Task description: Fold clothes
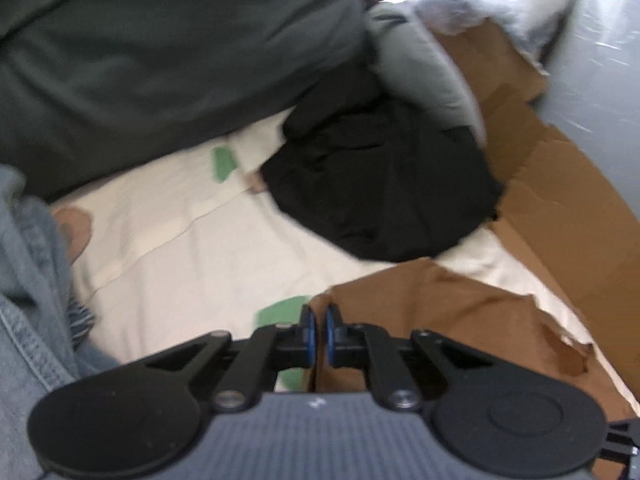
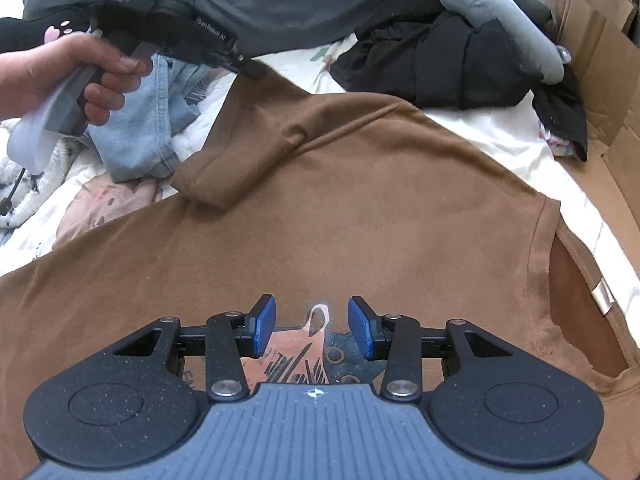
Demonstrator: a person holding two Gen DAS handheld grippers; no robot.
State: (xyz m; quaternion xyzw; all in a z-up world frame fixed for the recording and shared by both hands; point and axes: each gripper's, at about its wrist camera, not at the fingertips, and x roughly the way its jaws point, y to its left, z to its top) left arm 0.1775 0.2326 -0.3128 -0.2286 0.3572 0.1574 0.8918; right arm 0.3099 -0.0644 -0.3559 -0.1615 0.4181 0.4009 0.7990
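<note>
pinching brown shirt (image 1: 440, 312) hem | cardboard box (image 2: 600, 40) | black clothes (image 2: 440, 64) beside

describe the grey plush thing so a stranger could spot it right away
Start at the big brown t-shirt spread on the bed and look past its far right corner to the heap of black clothes. The grey plush toy lies across it, soft, padded, pale against the black.

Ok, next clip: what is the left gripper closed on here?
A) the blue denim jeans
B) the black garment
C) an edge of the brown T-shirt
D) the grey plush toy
C: in the left wrist view the left gripper has its blue pads nearly together on an edge of the brown T-shirt, and the right wrist view shows that gripper's tip at the shirt's far corner.
</note>
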